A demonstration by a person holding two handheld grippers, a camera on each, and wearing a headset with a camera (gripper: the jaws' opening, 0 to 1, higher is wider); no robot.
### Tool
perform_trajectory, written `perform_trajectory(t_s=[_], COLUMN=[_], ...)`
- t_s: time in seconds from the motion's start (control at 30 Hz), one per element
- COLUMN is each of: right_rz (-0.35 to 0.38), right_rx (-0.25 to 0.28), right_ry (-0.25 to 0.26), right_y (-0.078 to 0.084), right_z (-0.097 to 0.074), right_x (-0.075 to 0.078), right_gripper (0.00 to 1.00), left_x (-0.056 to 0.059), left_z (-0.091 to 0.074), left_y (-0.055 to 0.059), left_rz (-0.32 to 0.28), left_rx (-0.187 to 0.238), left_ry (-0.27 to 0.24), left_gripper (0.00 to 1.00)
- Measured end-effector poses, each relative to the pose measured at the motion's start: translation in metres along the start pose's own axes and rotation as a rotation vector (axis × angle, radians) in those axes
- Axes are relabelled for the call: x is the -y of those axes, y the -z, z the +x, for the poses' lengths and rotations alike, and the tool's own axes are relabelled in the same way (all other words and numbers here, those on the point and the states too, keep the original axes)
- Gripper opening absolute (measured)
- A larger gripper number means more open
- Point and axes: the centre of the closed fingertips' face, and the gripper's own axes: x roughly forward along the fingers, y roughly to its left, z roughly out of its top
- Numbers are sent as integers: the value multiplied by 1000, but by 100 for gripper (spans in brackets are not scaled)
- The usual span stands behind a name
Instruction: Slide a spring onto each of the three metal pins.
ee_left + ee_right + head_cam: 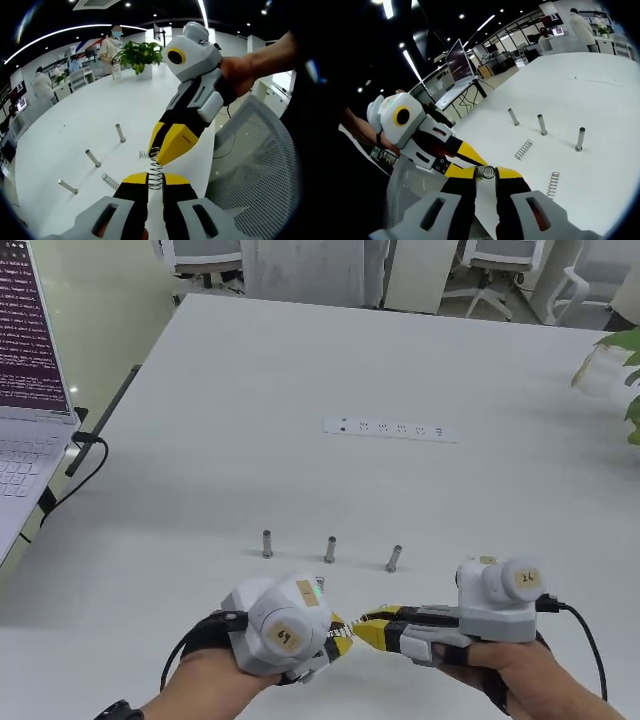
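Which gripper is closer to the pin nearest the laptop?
Left. The left gripper is below that pin in the head view, slightly right; the right gripper meets it at the spring from farther right.

metal spring [155, 172], metal pins [330, 549], matt table [300, 370]

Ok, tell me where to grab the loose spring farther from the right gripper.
Grip the spring across its middle coils, coming straight down from above: it lies flat on its side on the table, with bare table along both flanks.
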Motion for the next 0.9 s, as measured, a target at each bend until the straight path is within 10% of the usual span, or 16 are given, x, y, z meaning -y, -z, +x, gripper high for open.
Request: perform_trajectory(t_s=[0.9], right_rz=[-87], right_rx=[-37], right_ry=[14], right_y=[-9], right_z=[-6], right_x=[-7], right_gripper=[8], left_x=[0], left_z=[8], left_y=[-7], left_rz=[-41], left_rx=[63], left_ry=[0], left_gripper=[3])
